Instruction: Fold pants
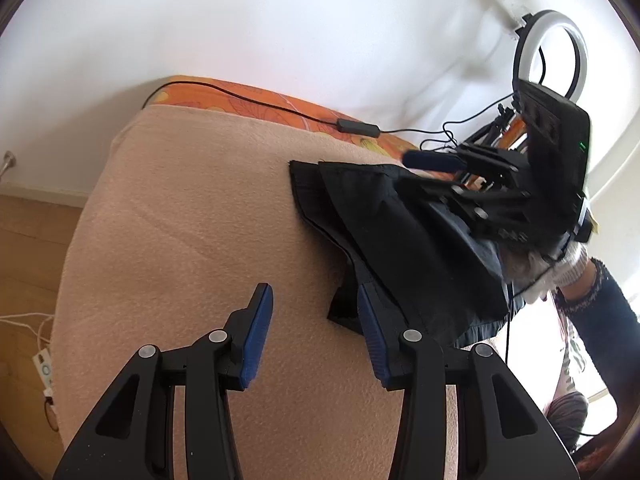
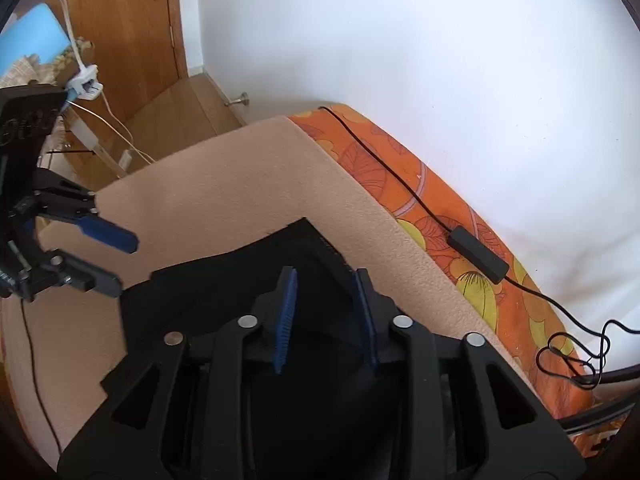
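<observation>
Left gripper (image 1: 316,320) has its jaws spread with nothing between them, hanging over bare beige blanket (image 1: 180,220); its right-hand finger sits just at the near corner of the pants (image 1: 400,248), whether touching I cannot tell. Right gripper (image 2: 326,312) is over the black cloth, jaws partly apart, pads astride the fabric; from its own view I cannot tell if the pads actually press on anything, and in the left wrist view its tips are blurred against the cloth, so grip status unknown. Pants lie bunched on the blanket toward the far side of the bed, one square edge flat near the orange sheet (image 2: 460,248), the rest lifted in a loose ridge under the right gripper. A black cable with an inline box (image 2: 478,256) runs along the orange sheet, well apart from the cloth. My read: early in the fold, re-grasp stage, both tools lining up on edges rather than carrying. Next move likely calls for the left gripper to shift right onto that near corner and pinch it, right one to pinch the far edge, then pull taut before folding over. Risk: grabbing several layers at once in that ridge
</observation>
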The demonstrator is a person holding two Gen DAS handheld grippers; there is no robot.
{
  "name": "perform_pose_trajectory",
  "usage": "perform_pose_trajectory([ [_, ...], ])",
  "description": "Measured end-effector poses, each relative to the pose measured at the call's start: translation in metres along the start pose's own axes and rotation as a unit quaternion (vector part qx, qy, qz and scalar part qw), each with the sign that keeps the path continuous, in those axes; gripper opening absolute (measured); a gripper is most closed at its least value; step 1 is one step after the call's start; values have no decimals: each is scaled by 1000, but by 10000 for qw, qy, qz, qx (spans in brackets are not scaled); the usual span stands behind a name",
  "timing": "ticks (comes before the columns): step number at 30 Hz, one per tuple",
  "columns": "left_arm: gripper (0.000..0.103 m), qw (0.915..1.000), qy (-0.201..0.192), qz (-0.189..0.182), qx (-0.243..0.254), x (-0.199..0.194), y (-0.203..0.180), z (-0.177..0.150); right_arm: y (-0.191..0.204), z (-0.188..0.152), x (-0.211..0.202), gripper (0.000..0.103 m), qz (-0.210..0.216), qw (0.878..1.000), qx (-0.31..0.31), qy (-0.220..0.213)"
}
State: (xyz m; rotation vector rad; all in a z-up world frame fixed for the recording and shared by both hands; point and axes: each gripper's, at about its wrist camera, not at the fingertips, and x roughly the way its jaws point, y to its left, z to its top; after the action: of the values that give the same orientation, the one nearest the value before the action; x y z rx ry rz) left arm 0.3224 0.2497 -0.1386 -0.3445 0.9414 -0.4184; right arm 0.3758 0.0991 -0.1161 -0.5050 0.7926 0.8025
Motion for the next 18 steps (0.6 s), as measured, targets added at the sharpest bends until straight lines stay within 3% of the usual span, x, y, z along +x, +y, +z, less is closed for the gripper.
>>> perform_pose_trajectory([
  [1,42,9999,-81,44,-46,-7,2,0,8,-4,-12,52,133,9999,-32,-88],
  [2,42,9998,-169,57,-90,-13,3,-1,19,-8,-22,56,279,9994,-117,-154],
  [6,42,9990,-396,154,-124,-35,5,-2,67,-19,-39,56,682,9958,-598,-139],
  [12,42,9983,-479,328,-80,-47,4,-1,114,-28,3,55,156,9884,-1439,468],
  [14,42,9982,-489,323,-89,-49,10,-3,110,-28,14,16,280,9887,-1331,625],
  [16,42,9982,-523,283,-111,-51,11,-4,95,-25,18,13,689,9910,-911,696],
  [18,42,9981,-554,210,-171,-52,14,-4,67,-19,15,10,1382,9878,-212,683],
])
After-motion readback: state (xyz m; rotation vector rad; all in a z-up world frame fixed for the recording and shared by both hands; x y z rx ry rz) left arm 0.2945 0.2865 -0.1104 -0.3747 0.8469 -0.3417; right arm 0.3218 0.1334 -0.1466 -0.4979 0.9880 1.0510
